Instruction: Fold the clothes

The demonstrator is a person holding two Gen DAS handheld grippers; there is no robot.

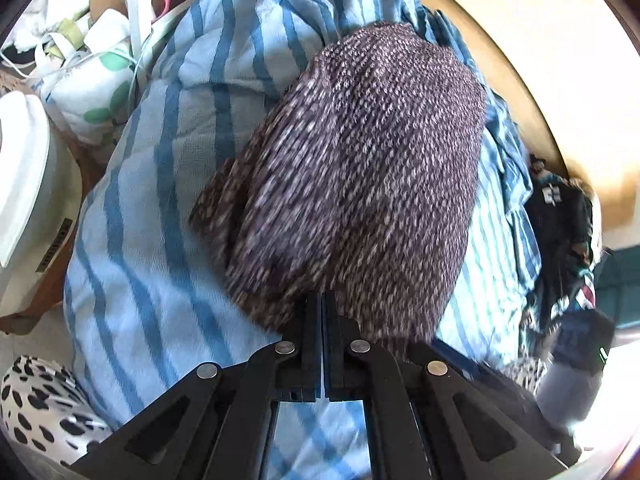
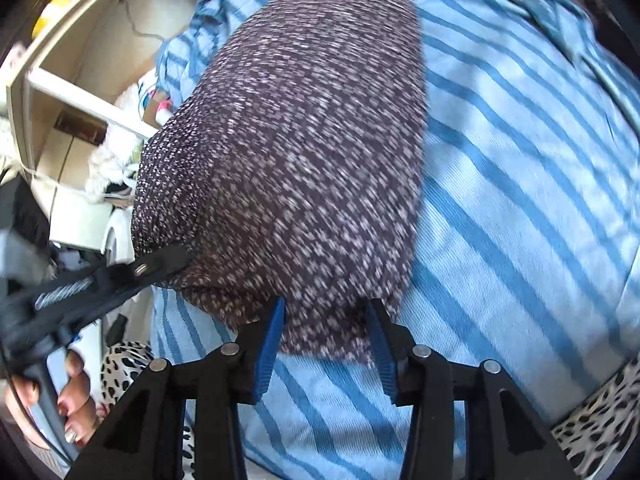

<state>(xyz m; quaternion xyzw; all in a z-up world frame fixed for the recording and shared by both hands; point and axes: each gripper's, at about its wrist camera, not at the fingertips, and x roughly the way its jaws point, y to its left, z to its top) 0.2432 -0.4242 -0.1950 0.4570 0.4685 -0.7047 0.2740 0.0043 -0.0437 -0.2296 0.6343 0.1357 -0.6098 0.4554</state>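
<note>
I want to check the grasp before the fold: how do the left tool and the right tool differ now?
The left tool is shut, pinching the knit garment at its near edge; the right tool is open, its blue pads on either side of the same edge, not closed on it. Both are over the striped blue cloth.

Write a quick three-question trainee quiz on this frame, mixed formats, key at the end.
1. True or false: the left gripper is shut on the speckled knit garment.
2. The right gripper is: A) open, with the knit's edge between its fingers B) shut on the knit C) out of view.
3. Fill in: the knit lies on a blue ____ blanket.

Key: 1 true; 2 A; 3 striped.
</note>
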